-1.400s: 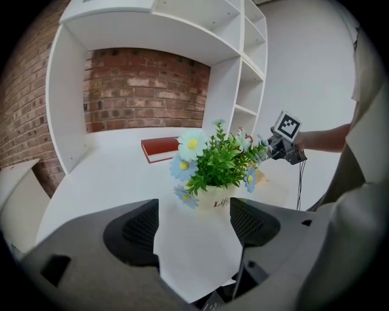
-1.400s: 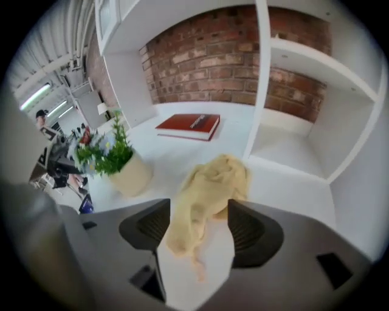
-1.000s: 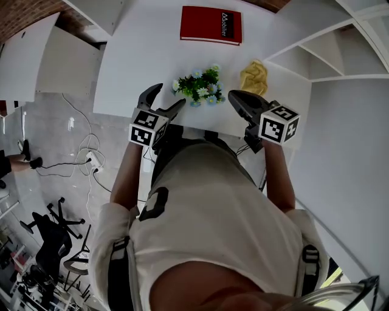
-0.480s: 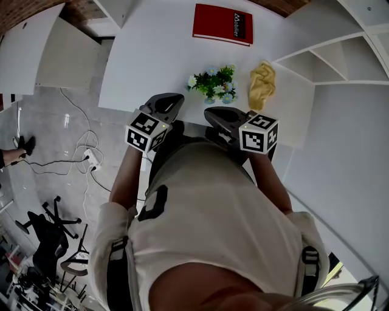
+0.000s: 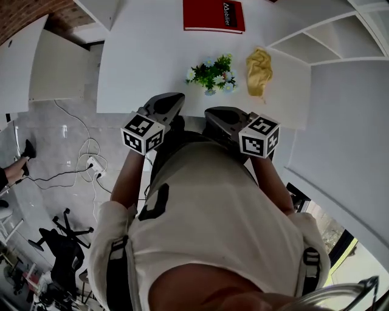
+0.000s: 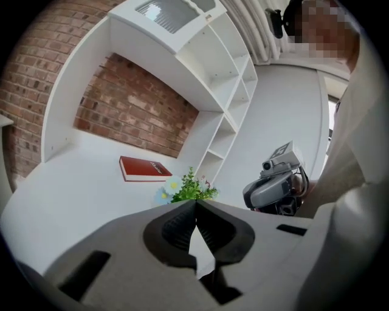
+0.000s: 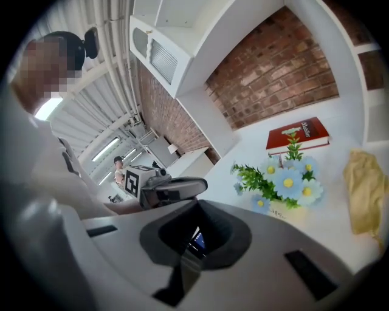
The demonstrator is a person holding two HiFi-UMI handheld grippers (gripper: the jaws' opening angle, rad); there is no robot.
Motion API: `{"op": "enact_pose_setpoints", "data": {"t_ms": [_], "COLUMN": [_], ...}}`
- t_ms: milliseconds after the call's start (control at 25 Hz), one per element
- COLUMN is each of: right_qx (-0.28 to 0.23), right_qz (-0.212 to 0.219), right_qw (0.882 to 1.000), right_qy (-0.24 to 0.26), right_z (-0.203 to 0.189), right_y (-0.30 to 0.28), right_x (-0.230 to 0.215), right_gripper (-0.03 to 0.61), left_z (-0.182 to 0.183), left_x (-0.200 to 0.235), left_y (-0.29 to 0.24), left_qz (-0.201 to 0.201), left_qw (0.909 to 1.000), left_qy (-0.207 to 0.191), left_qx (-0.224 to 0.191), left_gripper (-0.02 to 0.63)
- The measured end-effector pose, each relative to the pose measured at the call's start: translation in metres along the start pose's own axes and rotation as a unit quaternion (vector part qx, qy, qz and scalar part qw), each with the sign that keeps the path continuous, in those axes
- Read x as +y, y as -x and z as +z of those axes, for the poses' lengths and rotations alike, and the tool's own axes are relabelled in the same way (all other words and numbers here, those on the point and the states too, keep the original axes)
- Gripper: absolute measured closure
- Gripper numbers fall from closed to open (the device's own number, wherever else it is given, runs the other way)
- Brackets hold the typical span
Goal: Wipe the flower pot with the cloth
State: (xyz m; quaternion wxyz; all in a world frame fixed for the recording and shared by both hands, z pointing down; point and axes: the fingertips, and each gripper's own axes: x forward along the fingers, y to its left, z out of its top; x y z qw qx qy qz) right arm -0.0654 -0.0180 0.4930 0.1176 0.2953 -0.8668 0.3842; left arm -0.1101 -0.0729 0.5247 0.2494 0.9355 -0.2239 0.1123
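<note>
My left hand-held gripper (image 6: 196, 203) is closed, its two pads meeting with nothing between them. My right hand-held gripper (image 7: 197, 203) is closed and empty as well. I hold both close to my body at the near edge of the white tabletop (image 5: 146, 54), side by side and short of everything on it.

Further out stands the flower pot (image 7: 281, 210) under its blue flowers (image 5: 211, 73). The yellow cloth (image 5: 259, 68) lies crumpled just beside it on my right, apart from both jaws. A red book (image 5: 214, 15) lies at the far side.

With the cloth loose beside the pot and my grippers empty, this fits either the cloth waiting to be picked up or the cloth laid down again after wiping. I cannot tell which.

As I judge it, a wipe goes well only if one gripper pinches a good fold of cloth. The pot looks small and top-heavy, so the strokes should be light and run round its wall, and the other gripper should steady it.

From above, the head view hides the pot under the flowers. The right gripper view shows its pale side, and the cloth at the picture's edge. The left gripper view shows flowers and book over my jaws, but no cloth and no pot wall.
</note>
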Motion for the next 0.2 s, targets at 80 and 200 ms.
{"op": "enact_pose_setpoints", "data": {"t_ms": [80, 200], "right_qx": [-0.001, 0.001], "right_qz": [-0.004, -0.009], "right_qw": [1.0, 1.0], "right_qy": [-0.004, -0.013], "right_z": [-0.004, -0.012], "right_y": [0.004, 0.01], "right_x": [0.001, 0.001], "right_gripper": [0.569, 0.569], "left_z": [0.001, -0.001], "left_x": [-0.01, -0.025], "left_y": [-0.003, -0.008], "left_qz": [-0.02, -0.041], "left_qw": [0.9998, 0.9991], "left_qy": [0.007, 0.002], "left_qx": [-0.001, 0.01], "left_gripper": [0.594, 0.594]}}
